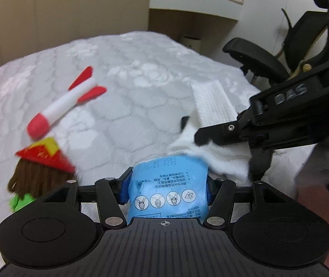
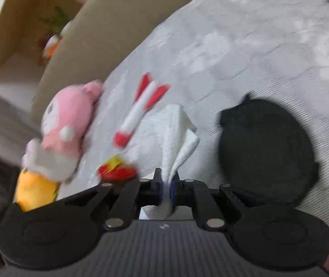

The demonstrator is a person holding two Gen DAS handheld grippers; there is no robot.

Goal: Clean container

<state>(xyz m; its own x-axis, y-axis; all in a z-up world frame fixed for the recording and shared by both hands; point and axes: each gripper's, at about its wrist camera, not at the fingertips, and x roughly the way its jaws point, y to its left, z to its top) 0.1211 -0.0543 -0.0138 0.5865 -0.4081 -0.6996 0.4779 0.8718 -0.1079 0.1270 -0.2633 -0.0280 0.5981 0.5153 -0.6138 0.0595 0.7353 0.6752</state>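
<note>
My left gripper [image 1: 166, 184] is shut on a light blue tissue pack [image 1: 168, 189] with printed text, held above the grey mattress [image 1: 123, 73]. My right gripper [image 2: 165, 184] is shut on a white tissue [image 2: 176, 136] that fans out ahead of its fingers. In the left wrist view the right gripper [image 1: 199, 136] comes in from the right and holds that tissue [image 1: 210, 108] just above the pack's opening. A round black container [image 2: 266, 152] lies on the mattress to the right of the tissue in the right wrist view.
A red and white toy rocket [image 1: 60, 106] lies on the mattress, also in the right wrist view [image 2: 139, 113]. A doll with a red hat [image 1: 42, 168] lies near left. A pink plush [image 2: 65, 129] and yellow plush [image 2: 35, 191] lie by the beige headboard [image 1: 72, 11]. A black office chair [image 1: 291, 53] stands at right.
</note>
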